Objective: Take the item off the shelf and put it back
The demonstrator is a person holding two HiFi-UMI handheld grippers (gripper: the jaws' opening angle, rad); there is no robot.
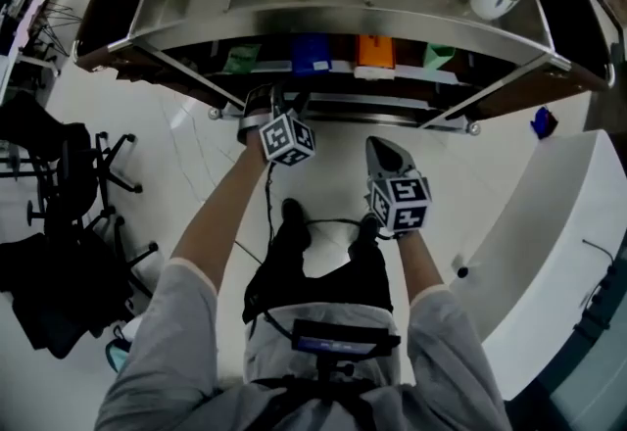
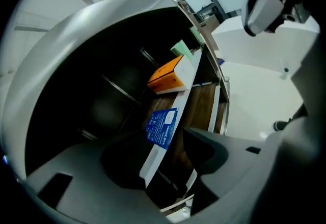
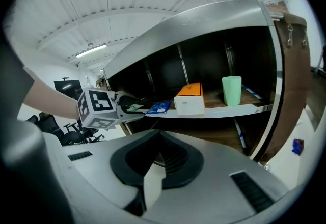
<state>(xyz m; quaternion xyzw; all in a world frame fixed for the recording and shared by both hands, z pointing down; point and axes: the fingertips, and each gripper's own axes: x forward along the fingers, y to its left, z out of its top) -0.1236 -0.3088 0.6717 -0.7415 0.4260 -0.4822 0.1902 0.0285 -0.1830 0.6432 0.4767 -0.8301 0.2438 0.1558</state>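
Lying on the shelf, blue pack looks returned: left tongs spread before it, right tongs pressed together.

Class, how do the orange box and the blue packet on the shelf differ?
The orange box is a thick block, orange above and white in front; the blue packet is thin and flat. The orange box sits apart from the left gripper; the blue packet lies right at its open jaws. Both rest on the same shelf.

Blue packet lies flat at the front of the shelf.
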